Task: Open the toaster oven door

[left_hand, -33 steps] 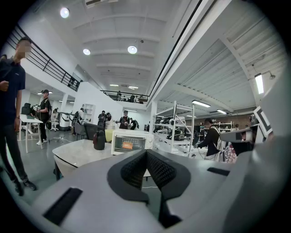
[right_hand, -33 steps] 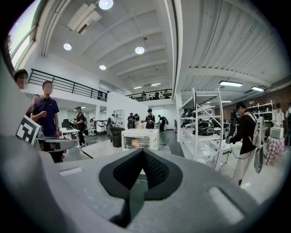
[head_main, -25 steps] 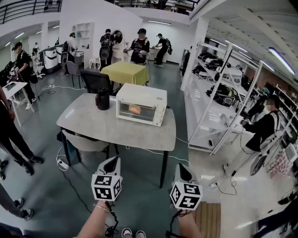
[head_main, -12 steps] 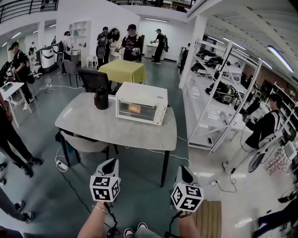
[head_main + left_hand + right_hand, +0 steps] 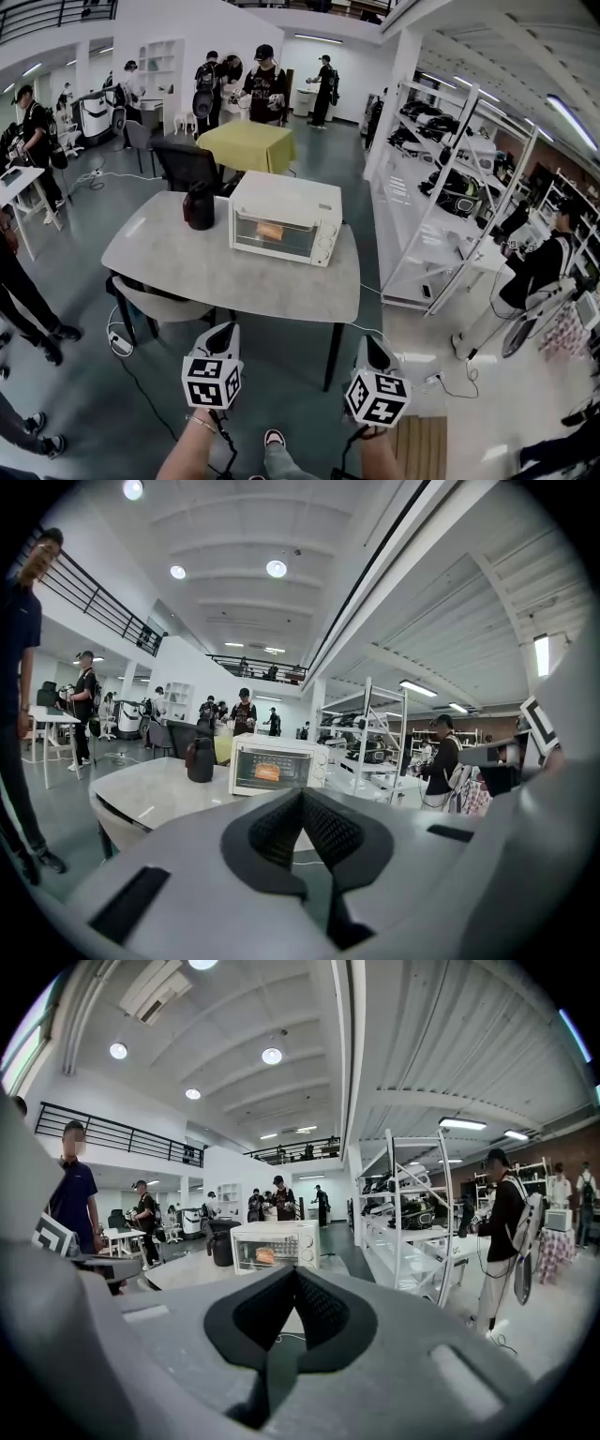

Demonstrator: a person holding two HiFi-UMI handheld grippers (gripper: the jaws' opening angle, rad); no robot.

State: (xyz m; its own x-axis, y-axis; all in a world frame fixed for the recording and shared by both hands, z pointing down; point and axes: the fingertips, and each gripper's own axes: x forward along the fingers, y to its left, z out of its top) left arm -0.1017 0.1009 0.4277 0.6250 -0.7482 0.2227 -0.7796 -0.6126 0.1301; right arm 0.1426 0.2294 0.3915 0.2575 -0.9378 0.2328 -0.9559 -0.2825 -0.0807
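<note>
Forearms [image 5: 187, 452] outstretched; left claw [image 5: 225, 326], right claw [image 5: 371, 338] closed.

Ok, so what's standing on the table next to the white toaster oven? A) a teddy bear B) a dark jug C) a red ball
B: in the head view a dark jug stands on the grey table, just left of the toaster oven; nothing else is on the table.

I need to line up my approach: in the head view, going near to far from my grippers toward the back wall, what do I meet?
Grey table → toaster oven, door shut → yellow-covered table → standing people. The dark jug sits level with the oven, so it is left out.
</note>
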